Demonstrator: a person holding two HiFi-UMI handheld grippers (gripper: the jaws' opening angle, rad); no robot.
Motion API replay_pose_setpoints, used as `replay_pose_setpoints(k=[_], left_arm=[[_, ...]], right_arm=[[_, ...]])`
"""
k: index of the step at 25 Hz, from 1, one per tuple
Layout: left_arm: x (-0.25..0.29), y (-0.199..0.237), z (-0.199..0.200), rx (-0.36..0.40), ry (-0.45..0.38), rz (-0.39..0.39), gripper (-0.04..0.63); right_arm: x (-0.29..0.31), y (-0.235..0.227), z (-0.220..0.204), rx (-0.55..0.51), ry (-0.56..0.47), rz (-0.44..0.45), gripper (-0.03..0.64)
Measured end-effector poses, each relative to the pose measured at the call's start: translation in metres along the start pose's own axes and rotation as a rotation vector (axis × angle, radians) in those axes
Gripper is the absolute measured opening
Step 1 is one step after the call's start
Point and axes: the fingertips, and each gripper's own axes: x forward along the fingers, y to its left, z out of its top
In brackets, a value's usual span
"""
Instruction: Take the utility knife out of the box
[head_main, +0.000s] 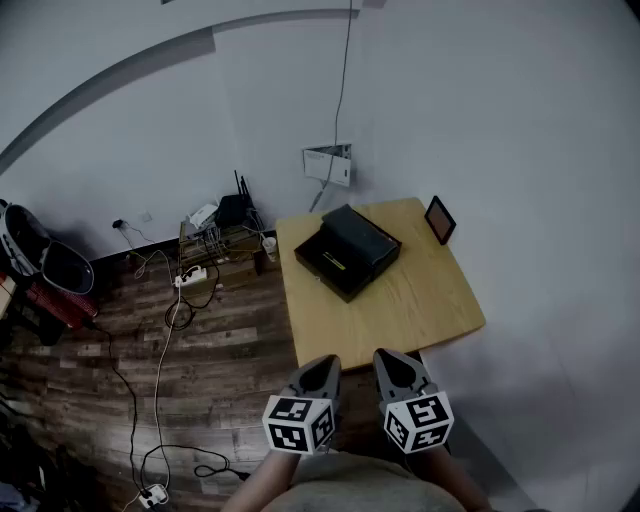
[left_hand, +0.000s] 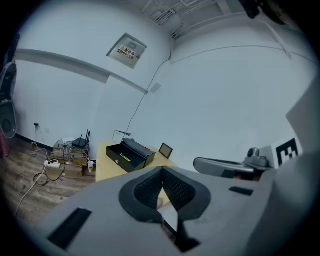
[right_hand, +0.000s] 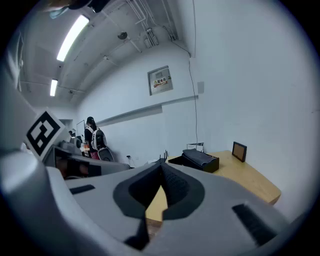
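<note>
Grippers: we hold L gripper (head_main: 322, 362) & R gripper (head_main: 392, 357) closed, empty, at table (head_main: 420, 300) edge, well apart from open box (head_main: 362, 240) w/ utility knife (head_main: 333, 262) inside.

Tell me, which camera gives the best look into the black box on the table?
The head view: it looks down into the open black box, showing a small yellowish item on its floor. The left gripper view also sees inside the box, from a lower angle. The right gripper view shows only its outside; the inside is hidden.
</note>
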Motion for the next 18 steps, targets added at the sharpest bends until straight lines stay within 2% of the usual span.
replay_pose_setpoints(k=[9,18], left_arm=[[-0.017,-0.001,-0.001,-0.007,-0.037,0.029,0.003],[-0.022,-0.01,-0.005,-0.005,-0.036,0.033,0.003]], right_arm=[[-0.02,0.013,0.002,-0.013,-0.036,0.011,0.0],[-0.032,0.013,0.0,-0.013,-0.035,0.01,0.0]])
